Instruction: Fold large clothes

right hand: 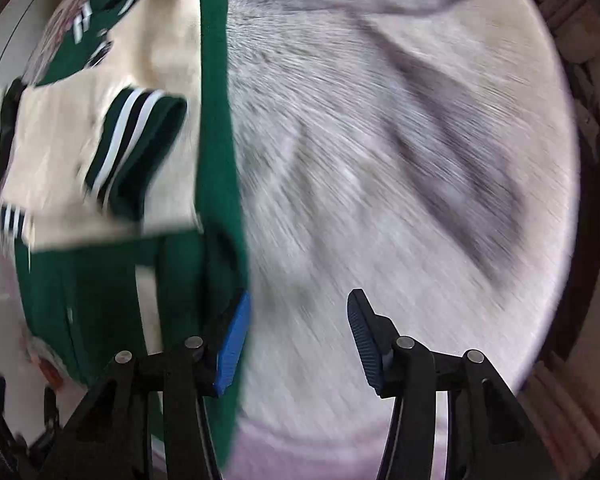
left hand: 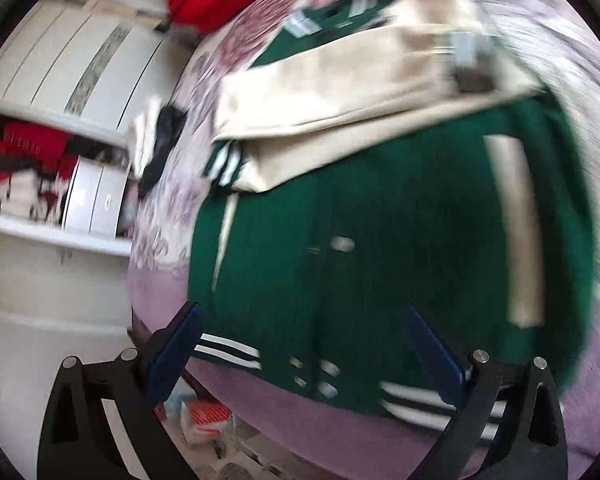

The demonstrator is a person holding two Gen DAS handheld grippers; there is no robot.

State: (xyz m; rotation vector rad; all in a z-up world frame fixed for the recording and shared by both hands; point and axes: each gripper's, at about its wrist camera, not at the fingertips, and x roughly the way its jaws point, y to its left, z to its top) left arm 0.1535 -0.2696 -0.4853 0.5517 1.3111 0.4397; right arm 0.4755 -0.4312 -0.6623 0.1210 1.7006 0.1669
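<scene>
Lying on one bed [left hand: 260,420]: seemingly one green jacket [left hand: 380,240], two cream sleeves [left hand: 340,92].

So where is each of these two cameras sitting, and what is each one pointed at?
Left wrist view: rides on the left gripper, looking down along its open blue-padded fingers at the green jacket with a cream sleeve folded across it; a white cabinet lies beyond.
Right wrist view: rides on the right gripper, looking past its open fingers at the pale bed cover, with the jacket's edge at the left.
Shared: both show the same jacket on the bed; no hand or sleeve of the person shows.
</scene>
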